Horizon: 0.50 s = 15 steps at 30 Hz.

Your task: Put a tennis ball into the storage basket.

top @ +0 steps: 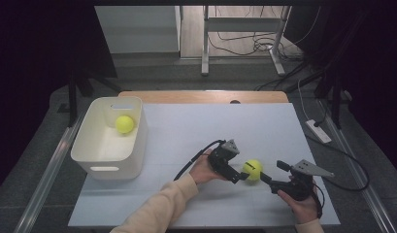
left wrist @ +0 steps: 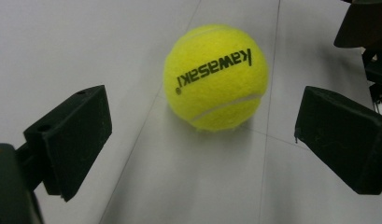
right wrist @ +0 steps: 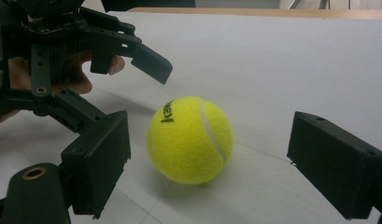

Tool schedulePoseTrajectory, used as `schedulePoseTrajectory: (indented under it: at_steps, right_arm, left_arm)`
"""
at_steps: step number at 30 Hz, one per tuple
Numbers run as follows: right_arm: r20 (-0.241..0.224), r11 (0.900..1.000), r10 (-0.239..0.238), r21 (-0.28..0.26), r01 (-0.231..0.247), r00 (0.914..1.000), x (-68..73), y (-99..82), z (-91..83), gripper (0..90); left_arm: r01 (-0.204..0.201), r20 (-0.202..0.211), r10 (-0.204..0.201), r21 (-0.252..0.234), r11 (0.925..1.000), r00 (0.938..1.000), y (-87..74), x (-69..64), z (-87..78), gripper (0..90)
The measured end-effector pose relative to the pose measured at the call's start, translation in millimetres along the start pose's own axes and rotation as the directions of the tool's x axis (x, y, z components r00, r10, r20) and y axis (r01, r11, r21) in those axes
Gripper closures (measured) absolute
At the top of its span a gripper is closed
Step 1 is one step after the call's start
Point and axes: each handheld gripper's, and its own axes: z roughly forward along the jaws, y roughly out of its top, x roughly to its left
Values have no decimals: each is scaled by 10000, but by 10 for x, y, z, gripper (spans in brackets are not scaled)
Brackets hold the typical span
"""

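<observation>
White counter (top: 196,131) fills the middle of the high view, dark floor around it, a metal frame and loose cables at the top of the frame.

Tennis ball (top: 252,170) sits on the counter right of centre, toward the bottom of the frame. Yellow-green, black "kawasaki" lettering. It rests on the surface, not lifted.

Left gripper (top: 239,174) comes in from the ball's left, held by a hand in a cream sleeve (top: 162,206). Left gripper view: jaws wide apart, ball (left wrist: 215,77) centred in the upper half of the frame, beyond the jaw tips, clear gap on both sides. No contact.

Right gripper (top: 270,171) comes in from the ball's right in the high view, hand (top: 300,204) at the bottom right of the frame. Right gripper view: jaws also wide apart, ball (right wrist: 190,139) at mid-frame between them, nearer the left-of-frame jaw but with a visible gap. No contact. Left gripper (right wrist: 132,88) shows in the upper left of that view, its jaws spread just beside the ball.

So both grippers point at the same ball from opposite sides, neither clamped on it.

White bin (top: 89,153) stands at the left of the counter, well apart from the grippers. Second tennis ball (top: 124,124) lies inside it, toward the far end.
</observation>
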Motion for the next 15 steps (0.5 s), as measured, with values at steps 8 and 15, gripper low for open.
schedulePoseTrajectory:
  at_steps: [8, 15]
  right_arm:
    - [16, 10000, 36, -49, -36, 10000, -2, 5, -12, 131]
    - [15, 9999, 81, -89, -81, 10000, -4, 8, -15, 131]
  left_arm:
    - [-176, -1, 176, 144, 9997, 9998, 38, -18, 81, 45]
    - [-285, 63, 283, 351, 9990, 9996, 79, -36, 207, 43]
